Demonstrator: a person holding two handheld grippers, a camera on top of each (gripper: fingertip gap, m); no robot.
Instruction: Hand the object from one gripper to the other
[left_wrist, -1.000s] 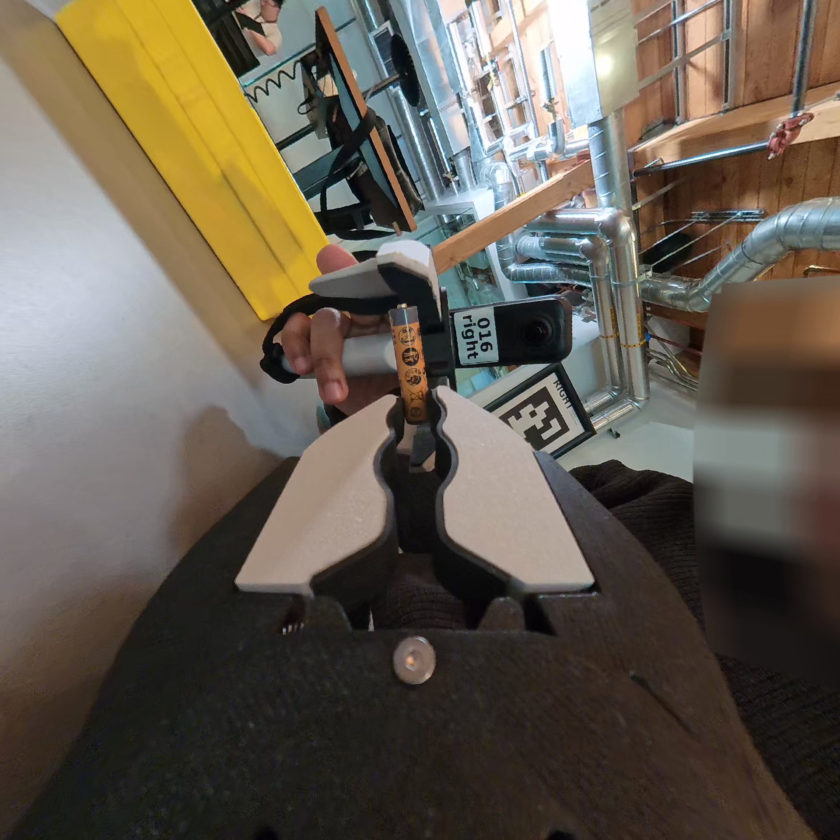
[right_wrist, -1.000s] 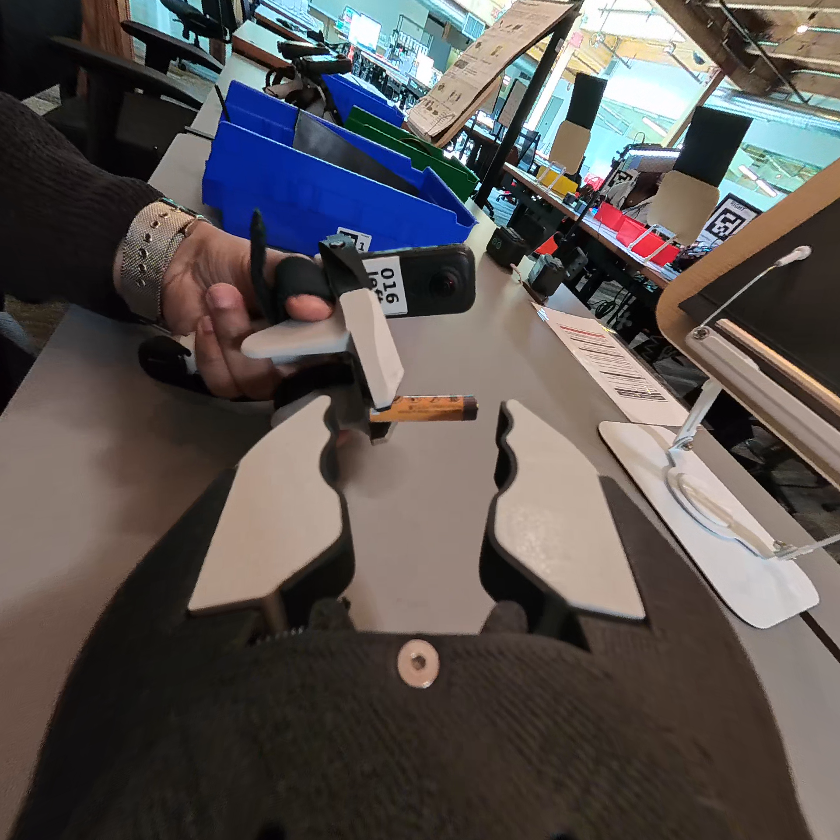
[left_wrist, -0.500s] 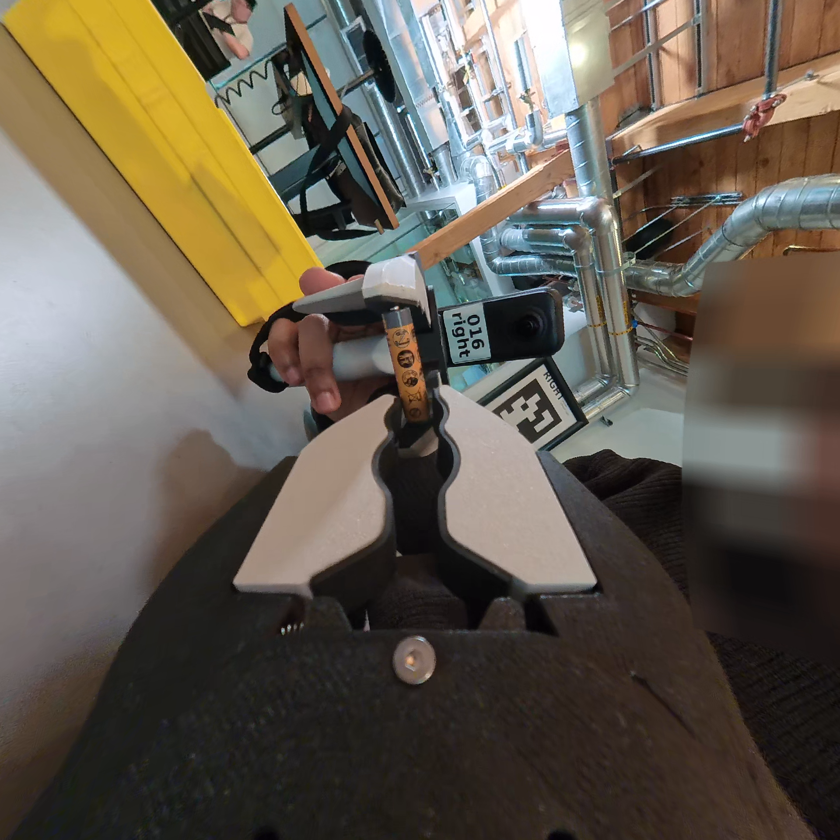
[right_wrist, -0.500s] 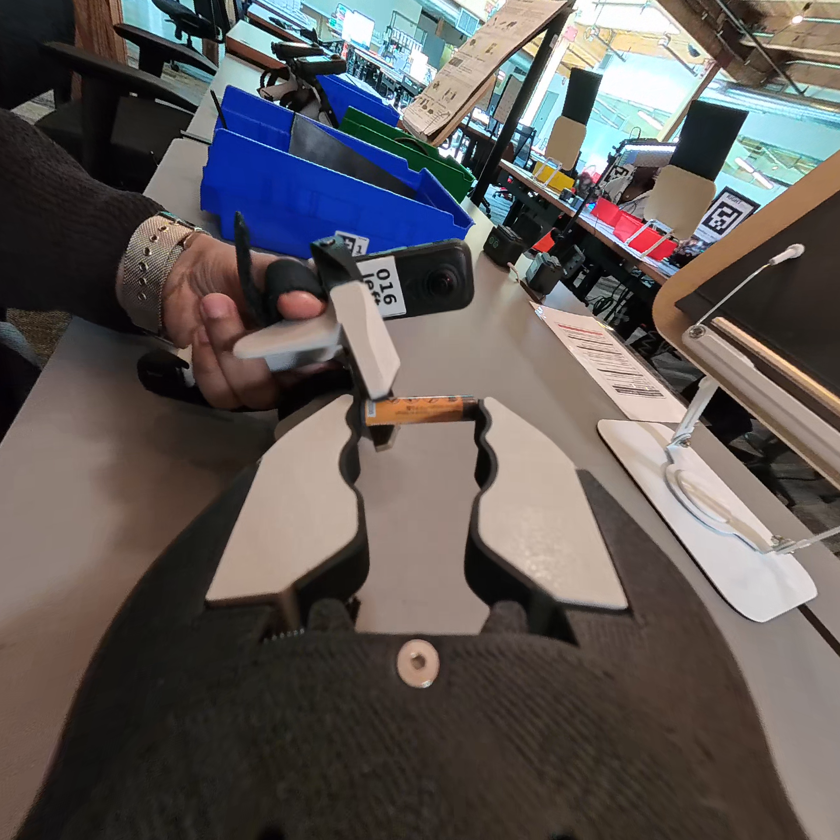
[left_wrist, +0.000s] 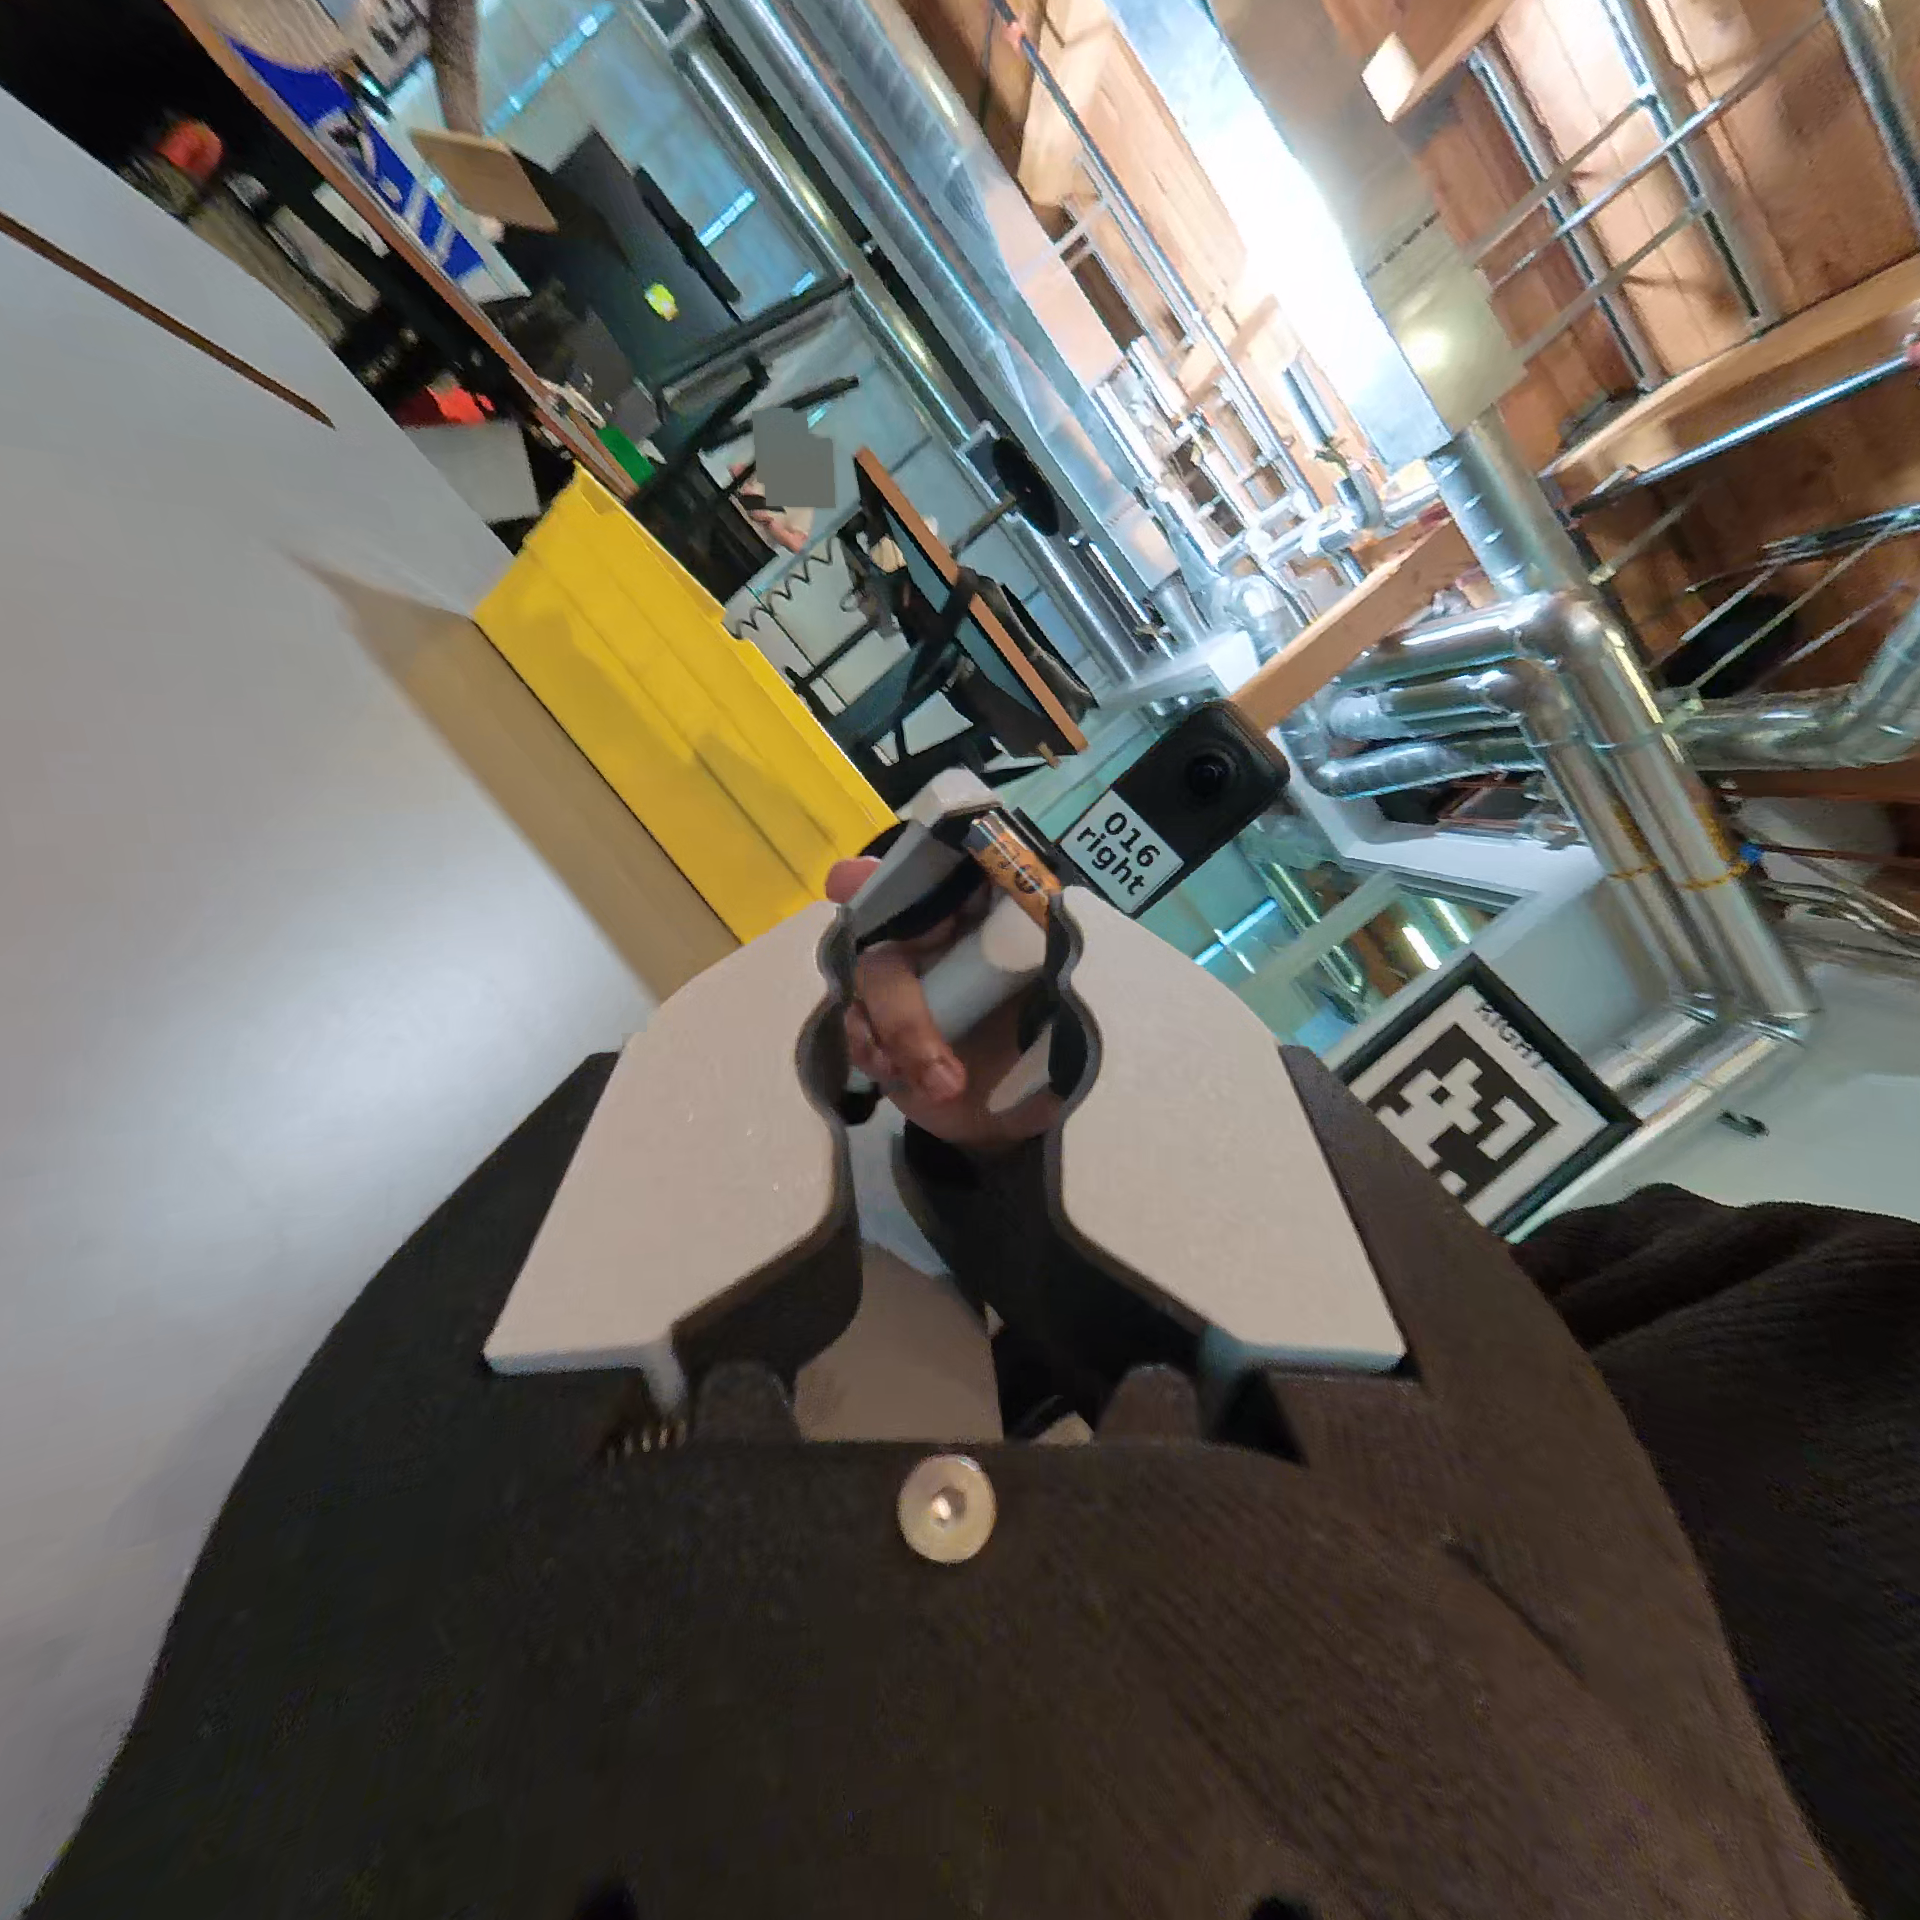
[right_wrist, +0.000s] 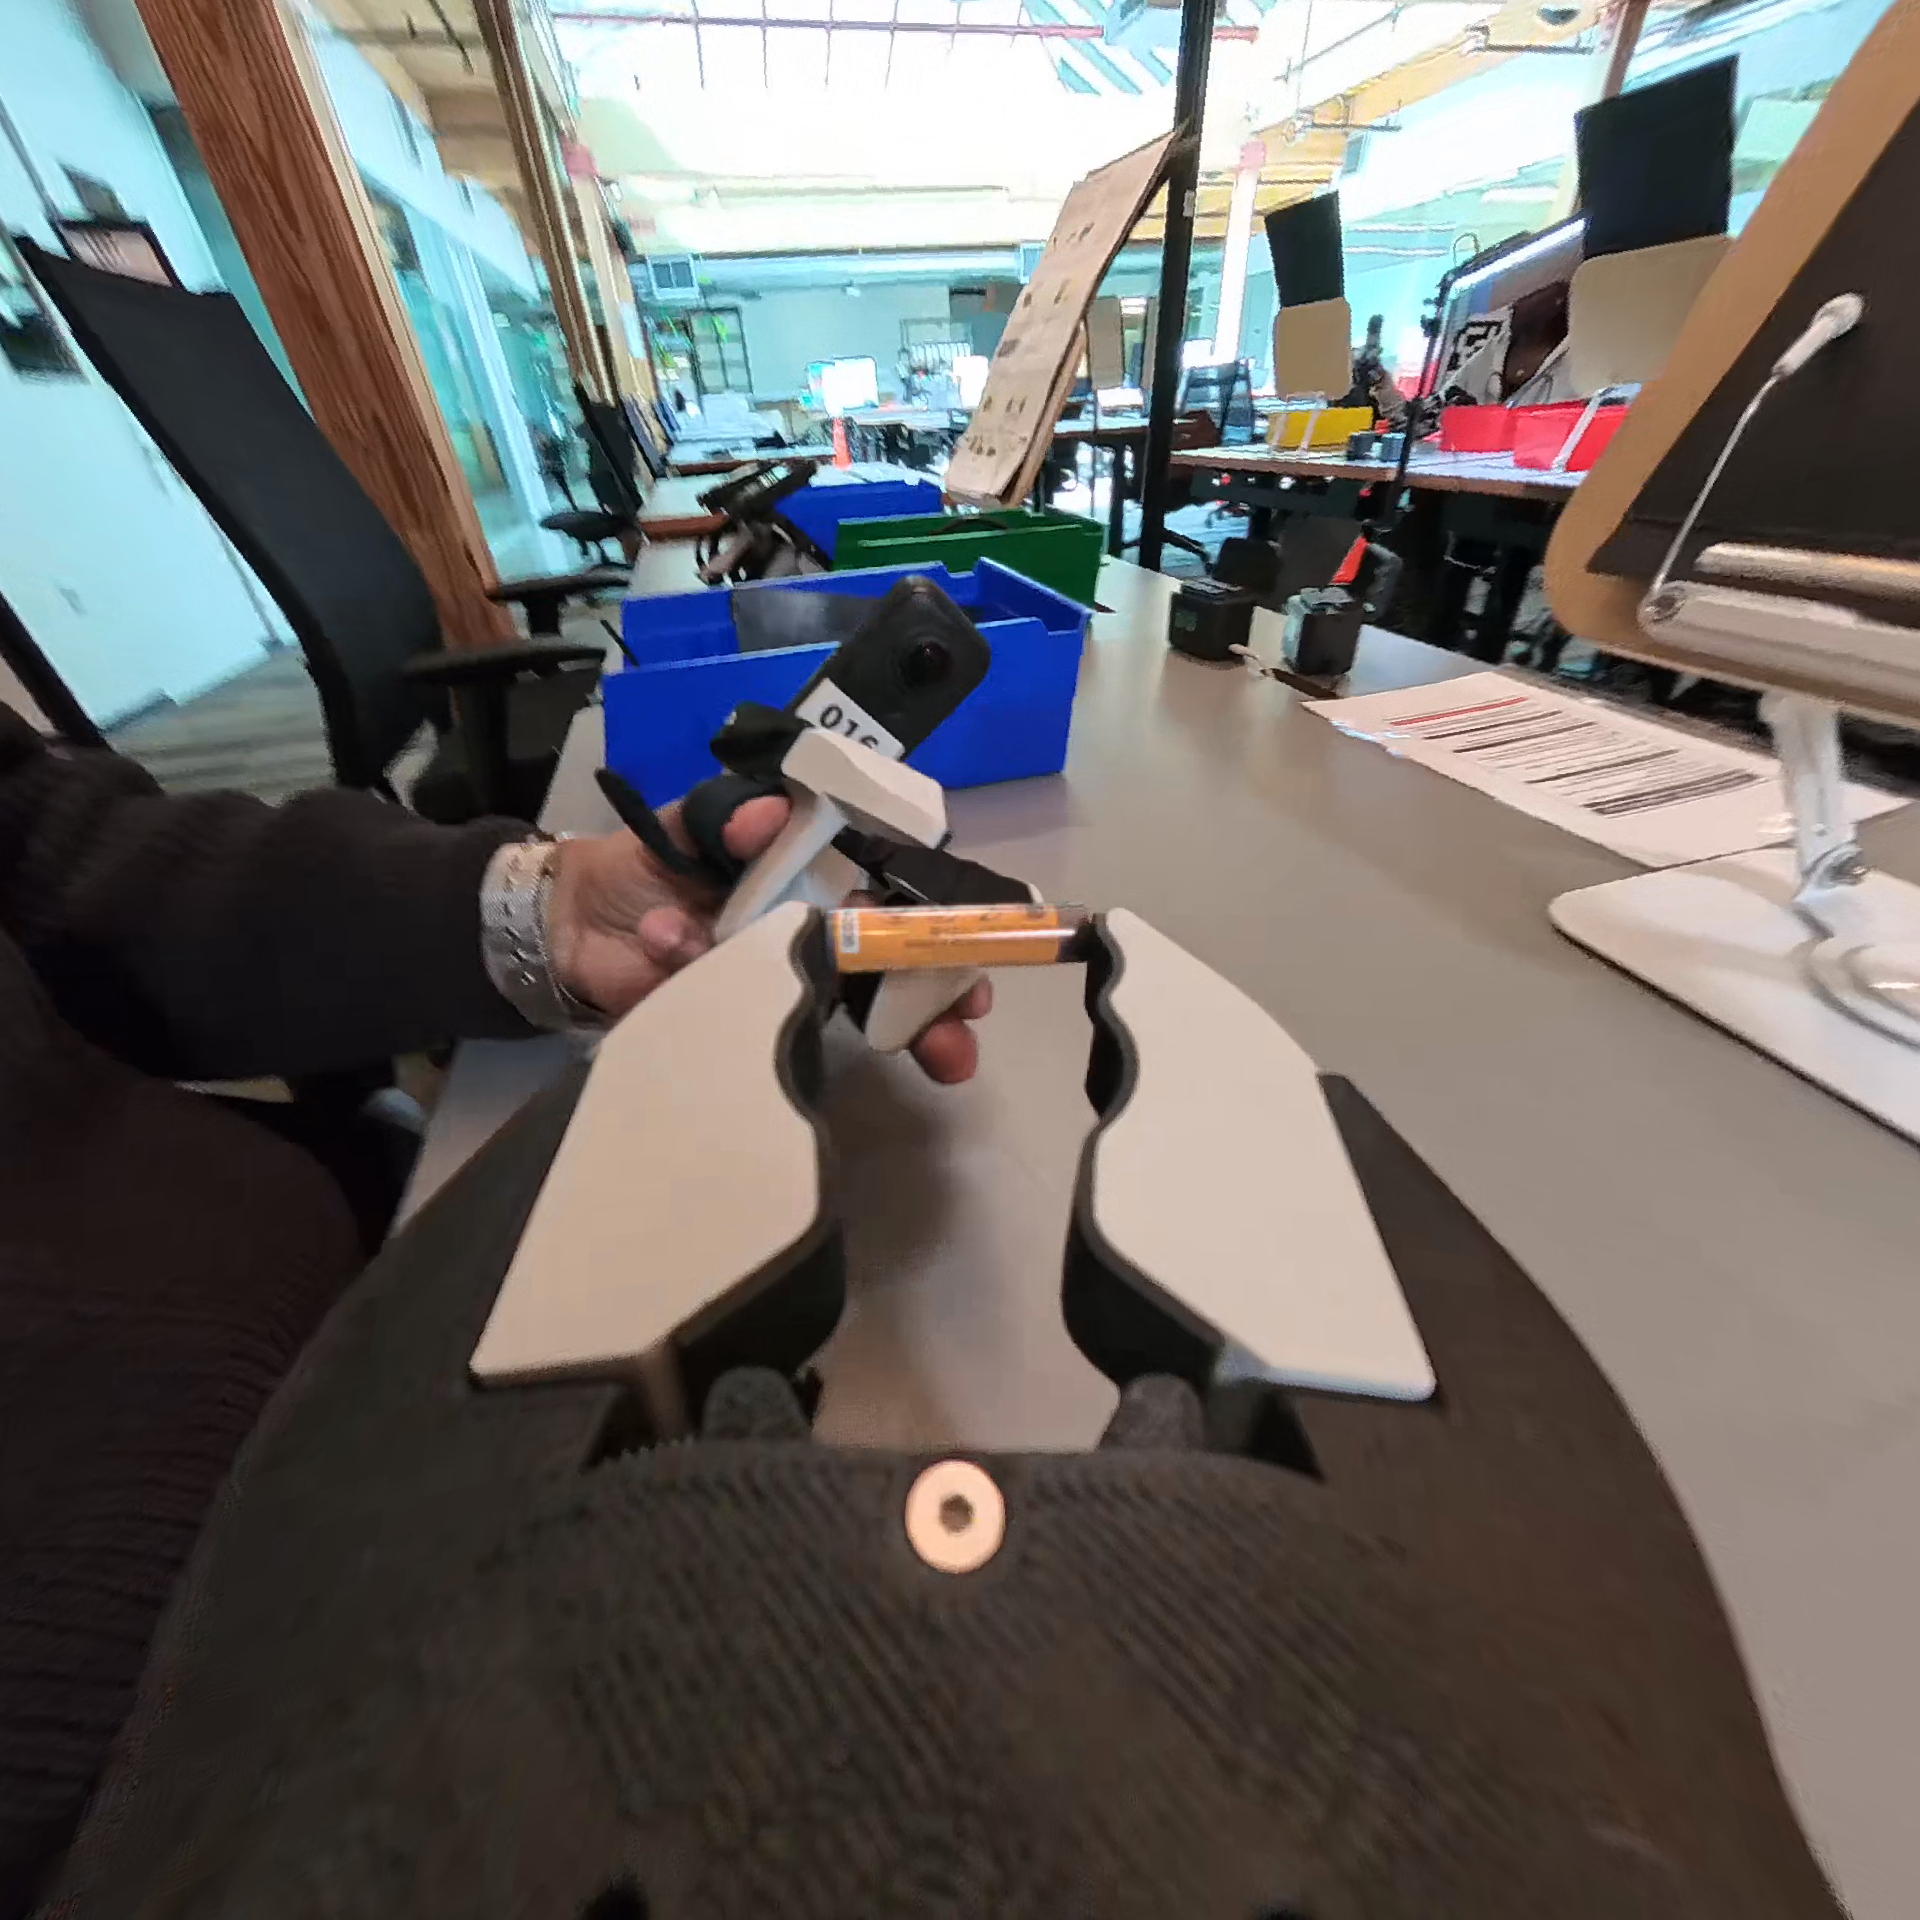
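An orange and black battery (right_wrist: 945, 937) lies crosswise between the tips of my right gripper (right_wrist: 956, 940), which is shut on its two ends above the grey table (right_wrist: 1403, 1039). In the left wrist view the battery (left_wrist: 1010, 860) shows in the right gripper just beyond my left gripper (left_wrist: 951, 925), which is open and empty. In the right wrist view the left gripper's upper finger (right_wrist: 868, 795) sits just behind the battery, with a hand (right_wrist: 623, 925) holding it. Its jaws stand apart and clear of the battery.
A blue bin (right_wrist: 831, 717) and a green bin (right_wrist: 966, 540) stand at the back of the table. A printed sheet (right_wrist: 1558, 748) and a white stand base (right_wrist: 1714, 935) lie to the right. A black chair (right_wrist: 312, 540) is at the left. A yellow bin (left_wrist: 665, 727) shows in the left wrist view. Only a small space, under 4 cm, lies between the two pairs of fingers.
My right gripper closed onto the battery's ends. My left gripper, shut on the battery before, opened and let go. Both views have swung.
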